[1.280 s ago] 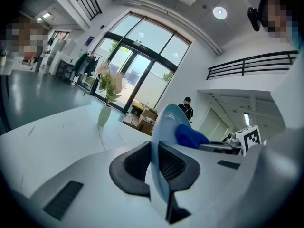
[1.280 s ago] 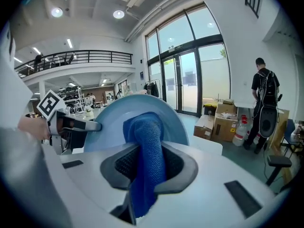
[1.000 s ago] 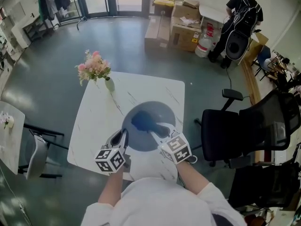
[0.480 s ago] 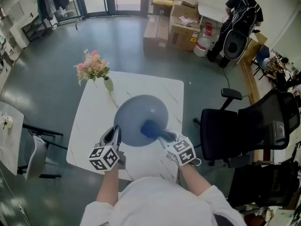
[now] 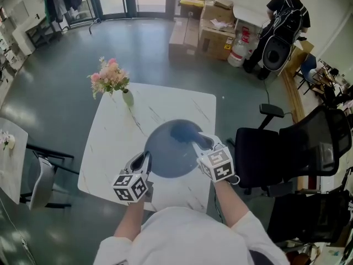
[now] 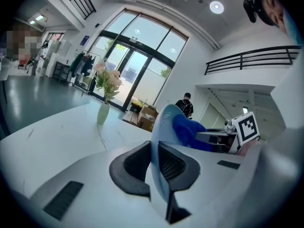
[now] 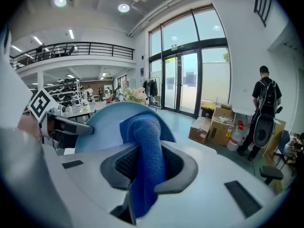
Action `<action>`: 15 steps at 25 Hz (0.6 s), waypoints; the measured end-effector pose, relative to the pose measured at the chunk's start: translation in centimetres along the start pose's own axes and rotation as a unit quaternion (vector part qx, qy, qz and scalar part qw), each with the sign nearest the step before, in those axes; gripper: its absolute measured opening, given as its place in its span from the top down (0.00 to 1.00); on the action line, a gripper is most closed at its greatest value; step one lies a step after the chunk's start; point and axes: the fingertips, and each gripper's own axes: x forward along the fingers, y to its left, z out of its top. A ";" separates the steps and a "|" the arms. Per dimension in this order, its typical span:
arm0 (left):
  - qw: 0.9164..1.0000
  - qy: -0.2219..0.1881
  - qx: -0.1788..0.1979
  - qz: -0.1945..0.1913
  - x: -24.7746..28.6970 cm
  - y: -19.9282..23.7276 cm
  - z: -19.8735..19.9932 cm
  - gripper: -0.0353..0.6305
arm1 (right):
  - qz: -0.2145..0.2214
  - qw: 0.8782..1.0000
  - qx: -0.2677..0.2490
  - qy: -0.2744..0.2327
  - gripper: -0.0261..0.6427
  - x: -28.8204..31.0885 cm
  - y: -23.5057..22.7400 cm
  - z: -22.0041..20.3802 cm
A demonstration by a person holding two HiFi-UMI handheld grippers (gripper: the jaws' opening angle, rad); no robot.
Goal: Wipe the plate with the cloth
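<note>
A round blue-grey plate [image 5: 165, 153] is held tilted over the white marble table [image 5: 110, 142]. My left gripper [image 5: 144, 160] is shut on its near left rim. In the left gripper view the rim [image 6: 159, 127] runs edge-on between the jaws of the left gripper [image 6: 156, 167]. My right gripper [image 5: 201, 142] is shut on a blue cloth [image 5: 183, 131], which lies against the plate's far right part. In the right gripper view the cloth [image 7: 147, 151] hangs between the jaws of the right gripper [image 7: 145, 167], and its bunched end presses on the plate [image 7: 97, 125].
A pale green vase of pink flowers [image 5: 112, 80] stands at the table's far left corner. A black office chair [image 5: 276, 153] is close on the right. Cardboard boxes [image 5: 204, 26] and a person [image 5: 284, 21] are at the back. Another table and chair [image 5: 38, 184] stand on the left.
My right gripper has carried the cloth across the plate, from the near middle to its far right part. The plate and left gripper shifted a little right and nearer.
</note>
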 end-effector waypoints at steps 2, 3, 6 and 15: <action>1.000 0.004 0.000 0.000 0.2 -0.2 -0.3 0.88 | 0.024 1.000 -0.010 -0.006 0.82 0.8 2.0 0.9; 1.000 0.005 0.000 0.001 0.3 -0.2 -0.4 0.88 | 0.039 0.999 -0.014 -0.005 0.82 1.3 3.2 1.1; 1.000 0.004 0.004 0.005 0.5 0.0 -0.2 0.88 | 0.088 0.996 -0.028 0.007 0.82 2.3 7.2 0.4; 0.999 -0.030 0.003 0.031 -0.2 2.3 2.8 0.88 | 0.193 0.974 -0.059 0.102 0.82 2.7 14.1 -4.9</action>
